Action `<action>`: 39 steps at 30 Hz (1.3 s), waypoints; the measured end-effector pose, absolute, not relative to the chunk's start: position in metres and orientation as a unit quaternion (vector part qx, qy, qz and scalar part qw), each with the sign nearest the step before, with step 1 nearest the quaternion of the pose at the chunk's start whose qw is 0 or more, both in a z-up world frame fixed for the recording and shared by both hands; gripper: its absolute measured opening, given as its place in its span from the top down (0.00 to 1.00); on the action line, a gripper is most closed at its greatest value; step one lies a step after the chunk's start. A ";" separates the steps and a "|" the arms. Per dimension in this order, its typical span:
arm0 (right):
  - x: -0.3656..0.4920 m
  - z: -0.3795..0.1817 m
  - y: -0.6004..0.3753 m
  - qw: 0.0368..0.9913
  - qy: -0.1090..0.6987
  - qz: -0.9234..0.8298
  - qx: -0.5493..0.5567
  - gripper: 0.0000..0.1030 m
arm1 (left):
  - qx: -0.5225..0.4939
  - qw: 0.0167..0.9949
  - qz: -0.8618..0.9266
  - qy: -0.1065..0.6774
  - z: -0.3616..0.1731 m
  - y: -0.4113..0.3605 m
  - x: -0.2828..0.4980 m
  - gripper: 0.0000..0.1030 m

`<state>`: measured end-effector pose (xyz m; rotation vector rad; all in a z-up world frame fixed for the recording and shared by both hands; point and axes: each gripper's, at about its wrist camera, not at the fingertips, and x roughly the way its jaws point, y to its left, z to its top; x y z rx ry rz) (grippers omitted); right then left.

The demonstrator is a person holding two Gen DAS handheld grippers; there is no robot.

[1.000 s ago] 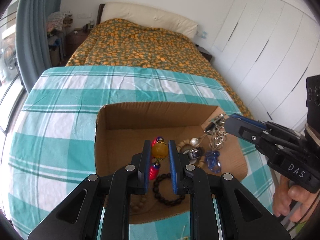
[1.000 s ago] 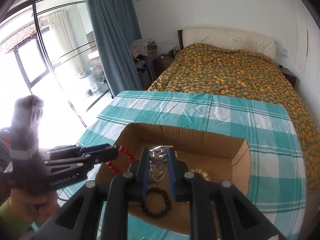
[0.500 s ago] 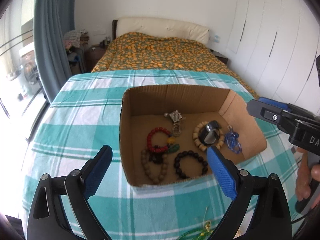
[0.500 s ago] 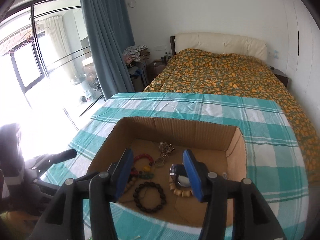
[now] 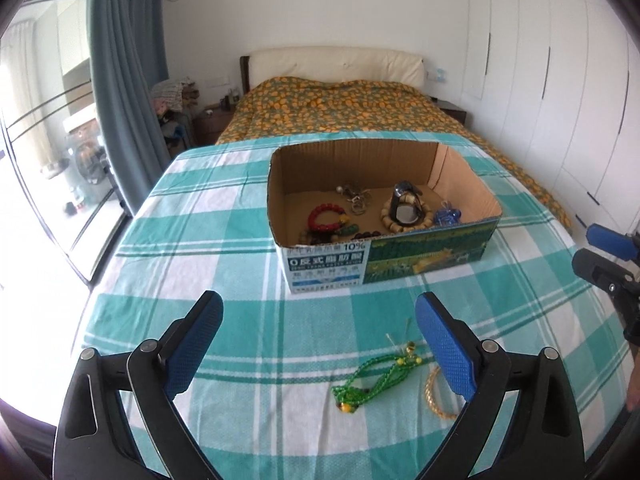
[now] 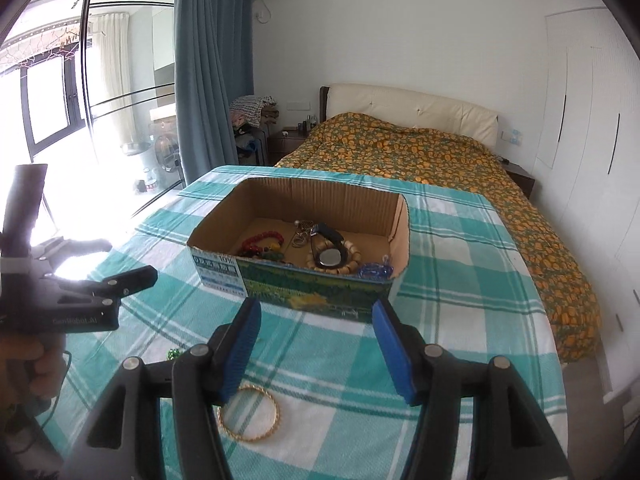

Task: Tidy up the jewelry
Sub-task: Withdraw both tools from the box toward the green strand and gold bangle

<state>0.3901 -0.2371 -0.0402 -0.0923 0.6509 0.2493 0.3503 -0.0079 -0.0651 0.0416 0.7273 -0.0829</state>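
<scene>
A cardboard box [image 5: 384,268] stands on the teal checked tablecloth; it also shows in the right wrist view [image 6: 320,288]. Inside lie a red bead bracelet [image 5: 326,216], a wooden bead bracelet with a watch [image 5: 406,212], metal keyrings [image 5: 356,198] and a blue piece [image 5: 448,216]. A green bead necklace [image 5: 372,380] and a gold bangle [image 5: 434,394] lie on the cloth in front of the box. My left gripper [image 5: 320,344] is open and empty, just above them. My right gripper [image 6: 318,346] is open and empty, above the gold bangle [image 6: 248,414].
A bed with an orange patterned cover [image 6: 420,152] stands behind the table. White wardrobes [image 5: 560,80] are at the right, a blue curtain [image 6: 212,60] and window at the left. The table's edge runs close to the right [image 6: 556,340].
Both grippers opened and let the red bracelet and keyrings drop into the box. Both then pulled back and up from the box toward the table's near side.
</scene>
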 end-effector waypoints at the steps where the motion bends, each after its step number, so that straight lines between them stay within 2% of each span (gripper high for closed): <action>1: 0.383 -0.043 -0.241 0.939 0.320 0.118 -0.044 0.42 | 0.018 0.933 -0.039 0.358 -0.067 -0.007 0.346 0.05; 6: 0.353 -0.060 -0.250 0.940 0.326 0.095 -0.041 0.42 | 0.007 0.929 -0.027 0.369 -0.081 0.009 0.319 0.05; 12: 0.320 -0.107 -0.259 0.930 0.360 0.073 -0.038 0.42 | -0.014 0.913 -0.012 0.407 -0.118 0.033 0.291 0.05; 20: 0.307 -0.156 -0.270 0.917 0.396 0.051 -0.003 0.42 | 0.000 0.901 -0.027 0.432 -0.162 0.015 0.276 0.05; 31: 0.303 -0.178 -0.279 0.910 0.410 0.043 0.027 0.42 | 0.044 0.890 -0.033 0.452 -0.190 -0.011 0.278 0.05; 39: 0.303 -0.179 -0.275 0.911 0.411 0.035 0.013 0.42 | 0.019 0.886 -0.042 0.461 -0.195 -0.002 0.284 0.00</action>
